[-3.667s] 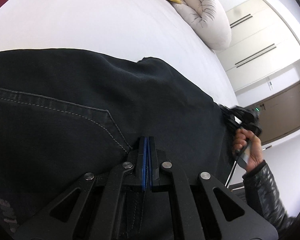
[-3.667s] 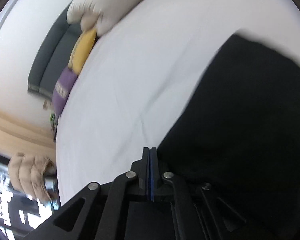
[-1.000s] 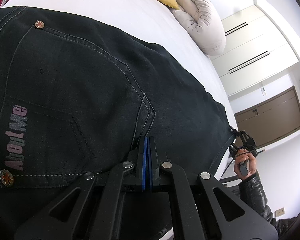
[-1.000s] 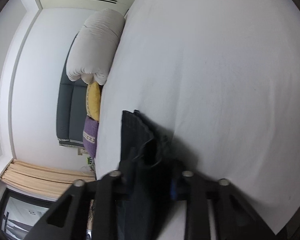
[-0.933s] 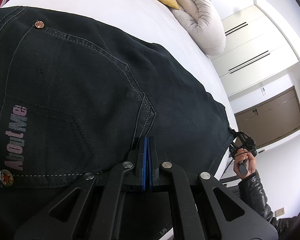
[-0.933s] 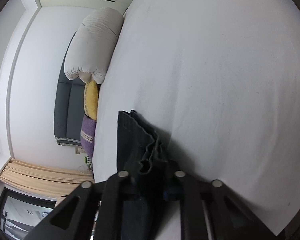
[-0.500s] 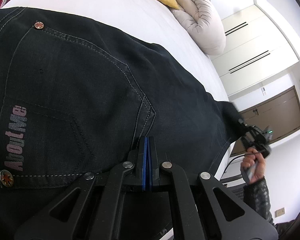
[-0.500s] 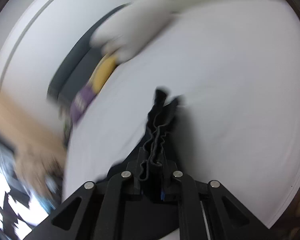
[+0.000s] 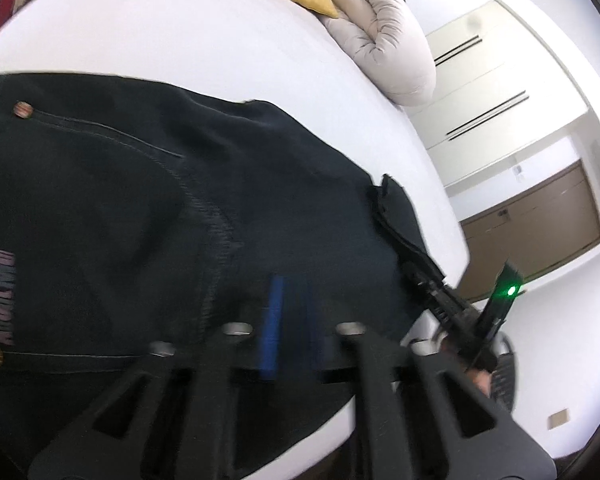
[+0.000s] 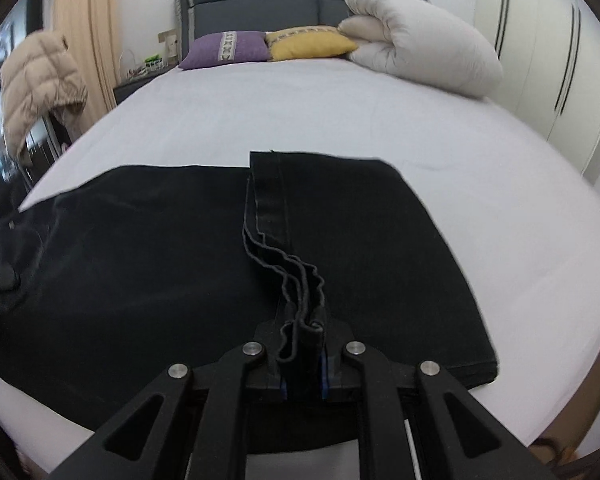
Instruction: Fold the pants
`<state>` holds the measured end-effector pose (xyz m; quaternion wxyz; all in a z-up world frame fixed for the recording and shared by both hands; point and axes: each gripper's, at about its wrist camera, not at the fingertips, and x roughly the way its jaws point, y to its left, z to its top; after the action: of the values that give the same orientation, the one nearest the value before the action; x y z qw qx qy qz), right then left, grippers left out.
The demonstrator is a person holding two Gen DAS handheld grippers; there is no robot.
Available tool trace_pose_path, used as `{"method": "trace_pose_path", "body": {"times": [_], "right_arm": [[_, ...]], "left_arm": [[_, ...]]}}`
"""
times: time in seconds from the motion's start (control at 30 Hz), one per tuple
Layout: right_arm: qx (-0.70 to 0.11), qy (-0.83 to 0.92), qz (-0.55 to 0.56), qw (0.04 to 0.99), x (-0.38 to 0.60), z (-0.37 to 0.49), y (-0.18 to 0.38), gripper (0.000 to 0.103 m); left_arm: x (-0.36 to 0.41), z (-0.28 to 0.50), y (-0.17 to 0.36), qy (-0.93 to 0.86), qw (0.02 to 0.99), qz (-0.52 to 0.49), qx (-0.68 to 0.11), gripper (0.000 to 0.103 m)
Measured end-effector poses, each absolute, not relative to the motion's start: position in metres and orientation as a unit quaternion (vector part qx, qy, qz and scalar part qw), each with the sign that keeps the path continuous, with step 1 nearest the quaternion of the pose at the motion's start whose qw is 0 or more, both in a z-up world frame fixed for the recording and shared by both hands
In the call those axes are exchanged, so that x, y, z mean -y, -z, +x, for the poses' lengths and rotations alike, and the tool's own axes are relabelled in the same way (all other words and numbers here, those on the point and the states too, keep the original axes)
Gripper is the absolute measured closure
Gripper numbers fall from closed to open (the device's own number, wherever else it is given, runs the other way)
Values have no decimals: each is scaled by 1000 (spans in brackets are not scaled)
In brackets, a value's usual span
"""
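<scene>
1. While the black pants (image 10: 148,248) lie spread on the white bed (image 10: 380,112), the right gripper (image 10: 302,354) is clamped on their bunched leg hems, folded over the rest just ahead of its tips.
2. The left gripper (image 9: 288,324) has just been opening; its blurred jaws stand apart over the pocket area, gripping nothing.
3. Beyond both tools lie pillows (image 10: 308,46) and a rolled duvet (image 10: 416,48).
</scene>
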<state>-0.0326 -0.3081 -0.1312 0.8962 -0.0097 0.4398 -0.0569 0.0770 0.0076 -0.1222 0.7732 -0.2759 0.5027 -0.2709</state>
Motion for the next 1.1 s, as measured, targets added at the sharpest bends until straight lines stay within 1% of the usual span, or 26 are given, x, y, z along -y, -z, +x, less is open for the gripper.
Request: {"method": "trace_pose_path", "body": {"times": [0.03,0.07,0.1,0.17,0.33,0.5,0.63,0.7,0.73,0.77,0.8,0.83,0.87,0.9,0.93,1.0,1.1], "right_arm": [[-437,59,-22,897,304,-34,129,91],[-432,61,-37,899,299,-35,127,91],[-429,61,-48,900,293,-37,126,91],[-421,63,-68,902,281,-42,123,91],[-396,59,-109,910,251,-54,109,91],[-389,50,-137,910,225,-61,104,91],[-385,38,-148,910,212,-66,102,91],[-383,29,-157,910,204,-68,100,91],[-382,24,-162,909,199,-69,100,91],[-381,19,-169,909,194,-71,99,91],[-380,14,-174,908,189,-72,100,91],[-379,8,-180,908,182,-73,99,91],[-377,1,-186,907,174,-75,99,91],[-376,-5,-190,907,168,-76,98,91],[-374,-13,-197,906,161,-78,98,91],[-373,-25,-208,904,150,-80,99,91],[-371,-42,-223,900,134,-81,100,91]], "left_arm": [[-3,81,121,272,769,-287,-503,33],[0,83,119,272,768,-296,-499,20],[3,86,116,273,768,-308,-491,11],[16,97,111,286,754,-328,-493,9],[63,135,111,330,698,-352,-529,9],[108,161,123,350,656,-352,-568,9],[122,170,139,339,631,-362,-597,9],[122,173,143,335,629,-362,-601,14],[122,178,146,335,628,-363,-602,30],[122,180,148,336,623,-364,-605,42],[121,182,150,336,619,-365,-609,68],[117,179,151,334,620,-363,-610,80],[114,181,150,333,624,-360,-608,82],[111,183,149,333,628,-360,-604,88],[105,185,146,333,633,-361,-598,93],[96,189,142,333,643,-355,-592,96],[85,194,131,338,665,-321,-584,97]]}}
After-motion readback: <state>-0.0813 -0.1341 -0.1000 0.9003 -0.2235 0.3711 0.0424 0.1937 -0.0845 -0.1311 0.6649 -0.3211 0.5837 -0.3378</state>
